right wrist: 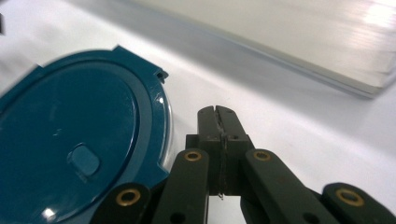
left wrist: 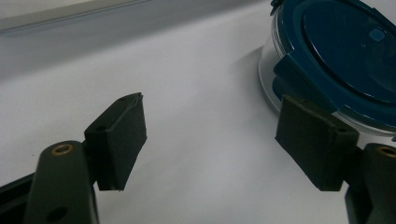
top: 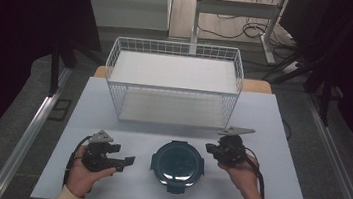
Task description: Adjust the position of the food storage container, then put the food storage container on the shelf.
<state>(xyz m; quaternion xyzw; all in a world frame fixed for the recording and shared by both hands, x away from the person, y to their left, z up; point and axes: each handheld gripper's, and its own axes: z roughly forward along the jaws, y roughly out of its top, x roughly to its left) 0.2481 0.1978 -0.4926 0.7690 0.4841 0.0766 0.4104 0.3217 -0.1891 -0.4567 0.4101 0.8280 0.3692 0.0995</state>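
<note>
The round clear-walled container with a dark teal snap-on lid sat on the white surface near its front edge, between the two hands and level with them. It lay just to the inner side of each gripper, so either could reach it by moving straight inward.

The left gripper pointed across toward the container with its jaws spread and nothing between them. In the left gripper view one pad stood right in front of a lid clasp on the container's near side, though whether it touched the clasp was hard to tell from that angle. The other pad hung over bare surface, well clear of the container.

The right gripper was fully closed, its pads pressed together and holding nothing. Its tip sat just beside the lid's rim on the far right of the container, apart from it by a narrow gap. It looked nearer the container than the left one.

Being round, the container offered no long axis; the protruding clasps around the lid were the only features giving it an orientation.

Behind the container, farther up the surface, stood a white wire basket with a flat white liner. It was well apart from both grippers, and nothing lay between either gripper and the container.
</note>
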